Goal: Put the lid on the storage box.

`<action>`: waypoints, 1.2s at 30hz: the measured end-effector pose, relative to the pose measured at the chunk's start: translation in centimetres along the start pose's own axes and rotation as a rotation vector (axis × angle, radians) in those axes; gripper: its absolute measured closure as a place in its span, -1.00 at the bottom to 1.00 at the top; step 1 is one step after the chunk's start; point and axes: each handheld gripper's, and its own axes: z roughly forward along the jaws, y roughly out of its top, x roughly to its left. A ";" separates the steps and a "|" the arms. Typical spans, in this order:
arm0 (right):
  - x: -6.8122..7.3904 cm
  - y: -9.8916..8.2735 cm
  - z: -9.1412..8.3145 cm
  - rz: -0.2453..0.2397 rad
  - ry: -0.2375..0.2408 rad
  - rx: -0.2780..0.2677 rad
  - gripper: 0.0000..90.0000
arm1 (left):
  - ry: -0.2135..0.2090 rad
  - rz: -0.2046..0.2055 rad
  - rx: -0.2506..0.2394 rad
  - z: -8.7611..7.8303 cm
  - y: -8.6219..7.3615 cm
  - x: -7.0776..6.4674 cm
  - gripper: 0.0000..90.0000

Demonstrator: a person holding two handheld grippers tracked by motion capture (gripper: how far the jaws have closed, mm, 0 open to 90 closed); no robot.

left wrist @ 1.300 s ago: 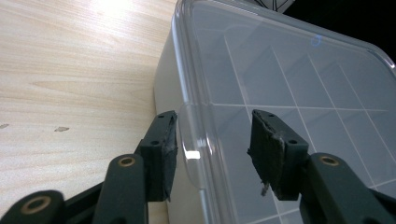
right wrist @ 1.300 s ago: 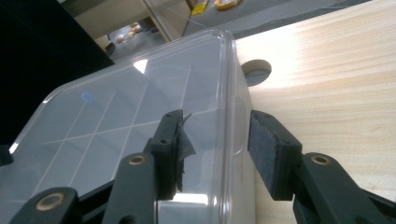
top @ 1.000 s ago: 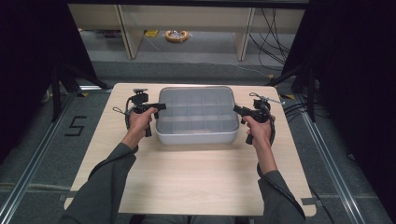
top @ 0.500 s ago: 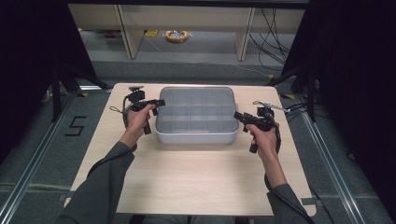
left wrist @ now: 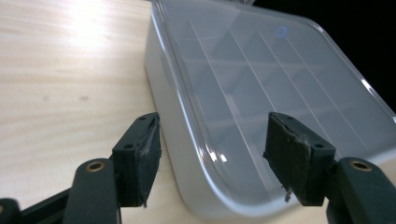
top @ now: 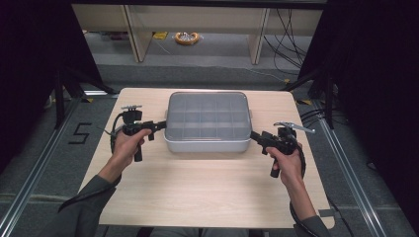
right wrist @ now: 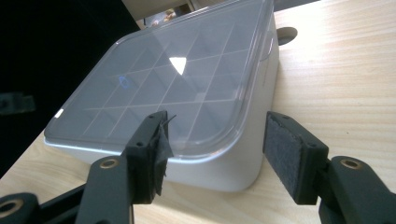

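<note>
Overall light: even, from overhead; the counter [top: 207, 192] is bright, its surroundings dark.
Glare: the clear lid [right wrist: 187, 63] carries a white highlight; in the left gripper view the counter washes out at top left.
Shadows: soft, short.
Focus: near pads [left wrist: 140, 163] slightly soft; high view grainy.

A lab: black curtains [top: 29, 74], floor rails [top: 34, 182], loose cables [top: 291, 29]

Pale wooden table [top: 207, 187] on grey floor [top: 44, 163]; black curtains [top: 34, 49] flank; beyond, possibly shelving legs [top: 129, 29].
</note>
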 end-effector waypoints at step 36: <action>3.0 -9.8 -4.3 -0.138 0.037 0.159 -0.44 | -0.164 0.201 0.124 -4.4 -13.2 -4.9 -0.42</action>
